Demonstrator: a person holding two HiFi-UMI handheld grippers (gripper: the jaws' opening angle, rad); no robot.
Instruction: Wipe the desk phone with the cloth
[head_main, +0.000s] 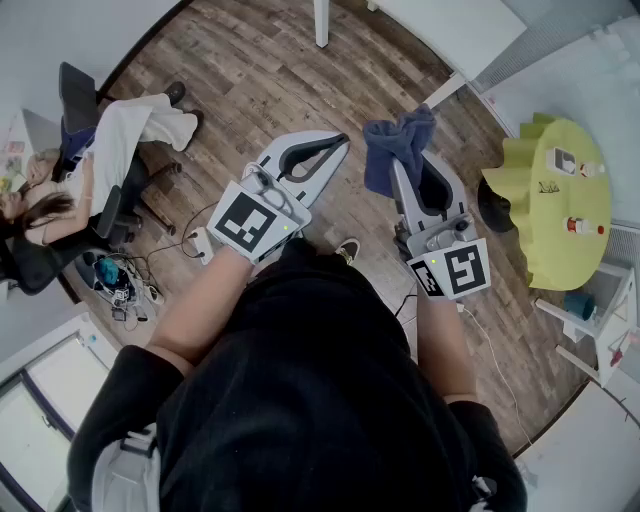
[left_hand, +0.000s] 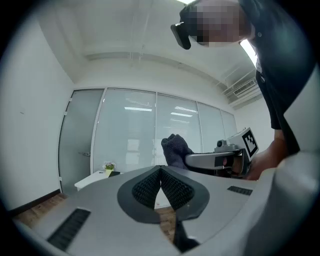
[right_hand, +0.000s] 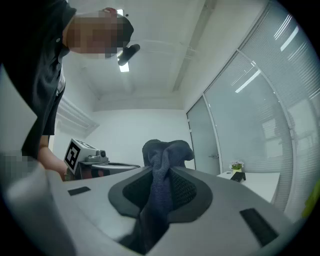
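While both grippers hang above the wooden floor (head_main: 250, 70), the right gripper (head_main: 405, 178) has its jaws pinching the dark blue cloth (right_hand: 162, 150), with a bunch poking out past the tips. The left gripper (left_hand: 161, 172) has its jaws pressed together on nothing. I can make out no desk phone; a small dark object (right_hand: 238, 176) on the far white tabletop (right_hand: 260, 182) might be it, I can't tell. The cloth's in hand, but by my reading the wiping is all still to do.

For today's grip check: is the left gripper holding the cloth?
No, the right gripper pinches the cloth; the left gripper is shut on nothing.
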